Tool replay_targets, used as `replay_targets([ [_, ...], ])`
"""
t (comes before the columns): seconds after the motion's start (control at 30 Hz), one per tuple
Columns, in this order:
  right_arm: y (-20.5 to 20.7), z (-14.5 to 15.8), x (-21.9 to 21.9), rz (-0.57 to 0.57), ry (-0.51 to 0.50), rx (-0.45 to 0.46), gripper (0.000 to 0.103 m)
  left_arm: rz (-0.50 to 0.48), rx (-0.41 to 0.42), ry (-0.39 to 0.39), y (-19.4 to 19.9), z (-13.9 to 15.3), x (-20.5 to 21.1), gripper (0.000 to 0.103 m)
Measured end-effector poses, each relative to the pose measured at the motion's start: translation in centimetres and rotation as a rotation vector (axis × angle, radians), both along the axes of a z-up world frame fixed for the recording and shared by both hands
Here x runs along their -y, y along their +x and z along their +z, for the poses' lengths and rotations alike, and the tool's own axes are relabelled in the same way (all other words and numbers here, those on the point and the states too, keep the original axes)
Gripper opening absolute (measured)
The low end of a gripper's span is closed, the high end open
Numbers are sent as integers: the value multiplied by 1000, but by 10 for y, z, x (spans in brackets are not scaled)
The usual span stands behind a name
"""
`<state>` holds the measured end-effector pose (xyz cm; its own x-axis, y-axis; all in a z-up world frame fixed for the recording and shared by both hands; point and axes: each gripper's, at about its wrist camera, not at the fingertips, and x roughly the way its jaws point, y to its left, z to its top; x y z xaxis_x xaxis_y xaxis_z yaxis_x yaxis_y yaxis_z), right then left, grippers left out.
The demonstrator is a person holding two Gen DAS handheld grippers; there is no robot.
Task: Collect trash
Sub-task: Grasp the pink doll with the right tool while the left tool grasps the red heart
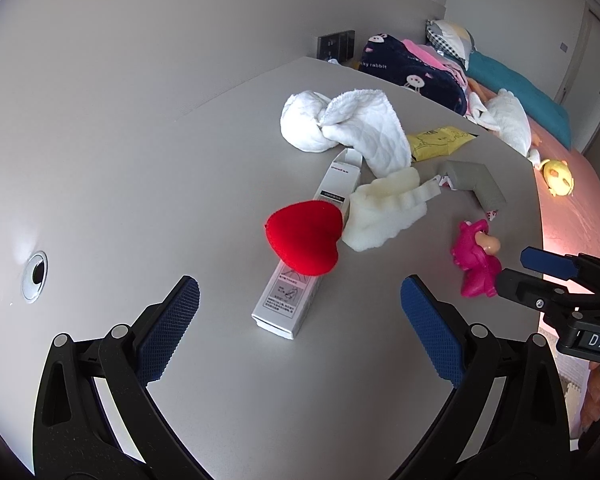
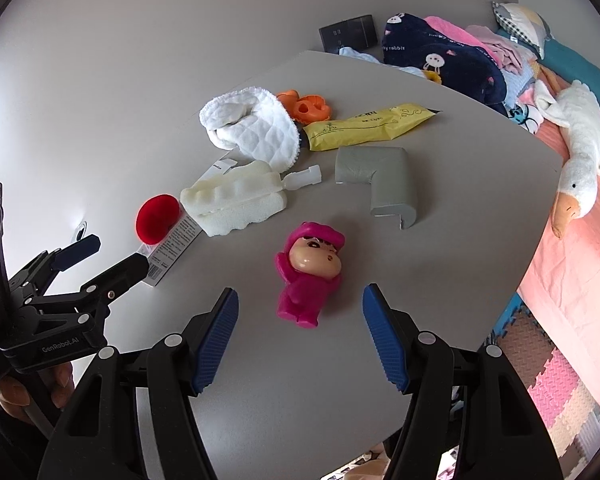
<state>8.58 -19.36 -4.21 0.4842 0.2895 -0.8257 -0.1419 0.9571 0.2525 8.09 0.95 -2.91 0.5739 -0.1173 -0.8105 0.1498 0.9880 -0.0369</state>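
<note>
A grey table (image 1: 140, 184) holds a clutter. A long white carton (image 1: 292, 292) lies under a red plush heart (image 1: 304, 238), straight ahead of my open left gripper (image 1: 300, 308). Beside them lie a white foam block (image 1: 384, 212), a knotted white cloth (image 1: 340, 124), a yellow packet (image 1: 436, 142) and a grey foam corner guard (image 1: 476, 184). In the right wrist view a pink toy figure (image 2: 308, 276) lies just ahead of my open right gripper (image 2: 300, 320). The carton (image 2: 172, 248), heart (image 2: 156, 218), foam block (image 2: 236, 200), packet (image 2: 368, 124) and corner guard (image 2: 384, 184) show there too.
An orange plastic toy (image 2: 310, 108) sits behind the cloth (image 2: 256, 128). A cable hole (image 1: 35, 276) is at the table's left. A bed (image 2: 572, 264) with blankets, a plush goose (image 2: 576, 148) and a yellow toy (image 1: 558, 176) borders the right edge. Foam floor mats (image 2: 548, 380) lie below.
</note>
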Motion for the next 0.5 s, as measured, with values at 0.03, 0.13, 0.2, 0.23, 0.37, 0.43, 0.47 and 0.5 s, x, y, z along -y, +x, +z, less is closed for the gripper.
replay_targets([
  [0.03,3,-2,-2,-2,-9,0,66,1,4,-2,3,0,-1,97],
  [0.13,10,-7,-4,-16,-29,3,66,-3,5,-17,13,-2,-3,91],
  [0.2,14,-12,-5,-26,-43,2,66,-7,0,-26,20,-5,-5,86],
  [0.23,16,-14,-5,-29,-48,0,66,-10,-3,-28,23,-6,-5,84],
  [0.37,21,-19,-5,-31,-61,-5,62,-19,-2,-19,31,-9,-5,80],
  [0.43,23,-22,-6,-22,-63,-15,55,-26,-3,-18,34,-11,-5,80],
  [0.47,24,-24,-7,-21,-64,-19,53,-27,-6,-16,36,-12,-5,80],
  [0.5,24,-25,-8,-20,-64,-23,52,-29,-12,-14,38,-14,-5,80],
])
